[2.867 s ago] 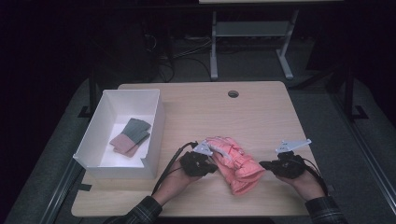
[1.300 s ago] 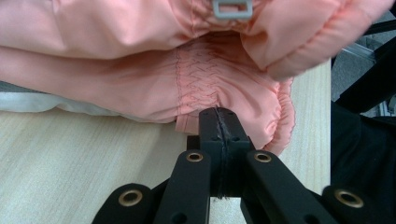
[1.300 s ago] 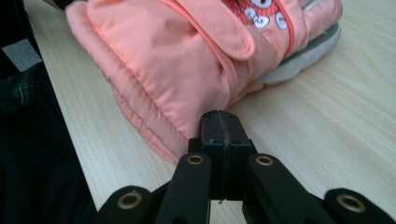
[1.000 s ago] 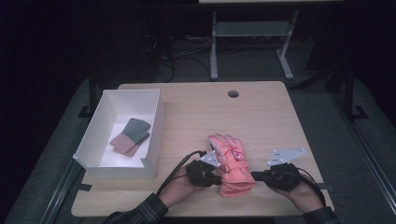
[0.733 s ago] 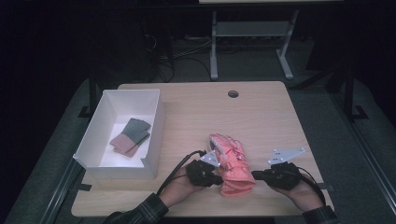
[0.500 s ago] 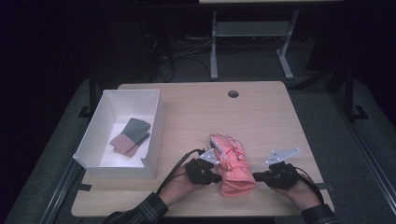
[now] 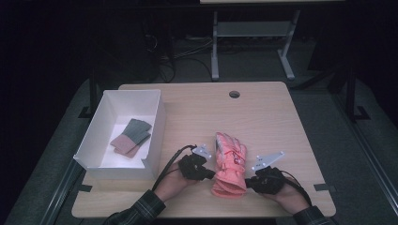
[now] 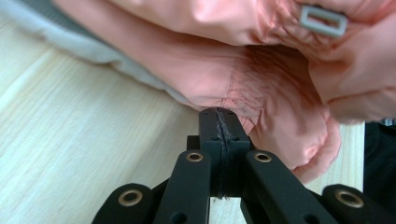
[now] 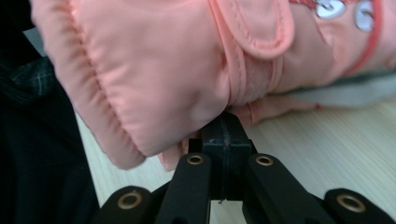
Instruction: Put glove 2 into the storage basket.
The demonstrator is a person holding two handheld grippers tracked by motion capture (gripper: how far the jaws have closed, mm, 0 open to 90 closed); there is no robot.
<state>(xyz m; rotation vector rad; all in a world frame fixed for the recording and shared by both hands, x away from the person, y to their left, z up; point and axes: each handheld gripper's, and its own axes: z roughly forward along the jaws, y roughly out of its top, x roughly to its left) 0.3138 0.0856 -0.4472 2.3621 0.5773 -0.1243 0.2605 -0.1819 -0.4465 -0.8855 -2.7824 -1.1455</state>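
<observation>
Left gripper view: glove (image 8: 261, 88) cropped.

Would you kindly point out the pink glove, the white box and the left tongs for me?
pink glove (image 7: 229, 164), high view, middle of its back.
white box (image 7: 156, 136), high view, its right wall.
left tongs (image 8: 218, 122), left gripper view, tips, shut against the glove's fabric.

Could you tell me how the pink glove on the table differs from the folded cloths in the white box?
The pink glove is puffy and salmon pink all over; the folded cloths are flat, grey-green and dull pink. The glove lies on the bare table between both hand-held grippers; the cloths lie inside the white box, away from them. Both are soft textile items.
</observation>
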